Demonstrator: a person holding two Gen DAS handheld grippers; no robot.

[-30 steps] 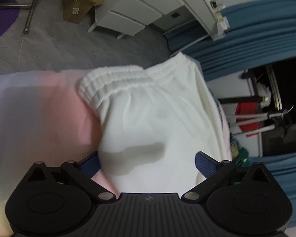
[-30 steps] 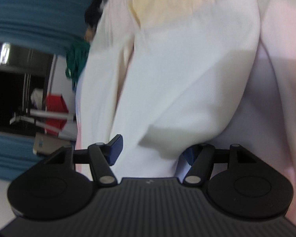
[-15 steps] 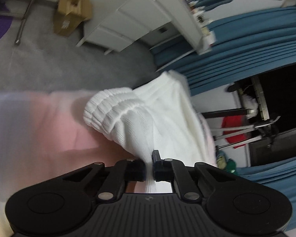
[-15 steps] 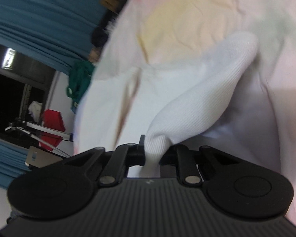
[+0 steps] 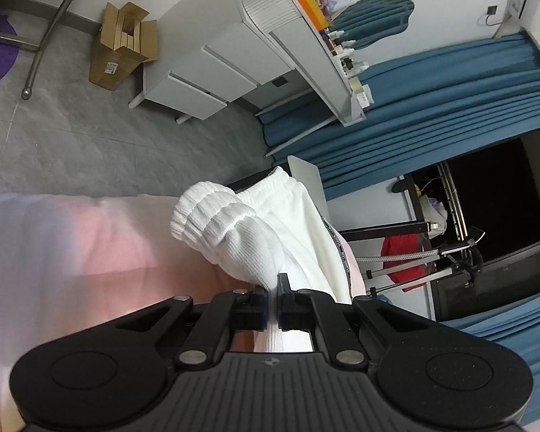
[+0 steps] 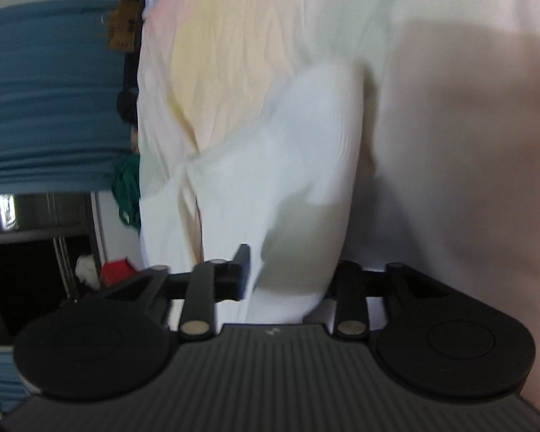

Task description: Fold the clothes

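A white knit garment with a ribbed cuff (image 5: pixel 234 230) lies on a pale pink bed sheet (image 5: pixel 90 252). My left gripper (image 5: pixel 273 306) is shut on a fold of this garment and holds it bunched up above the sheet. In the right wrist view the same white garment (image 6: pixel 298 180) runs up from between the jaws across the pastel sheet (image 6: pixel 450 144). My right gripper (image 6: pixel 288 273) has its jaws opening. The cloth still lies between them and hides the right fingertip, and the pads no longer pinch it. This view is blurred.
Beyond the bed's edge are grey floor, a white drawer desk (image 5: pixel 205 72), an open cardboard box (image 5: pixel 122 46) and blue curtains (image 5: pixel 432 90). A tripod stand with a red item (image 5: pixel 403 259) stands to the right. Green cloth (image 6: pixel 127 187) hangs beside the bed.
My left gripper went from wide open to shut on the garment and lifted it. My right gripper pinched a fold half a second ago, then spread its jaws again and rolled.
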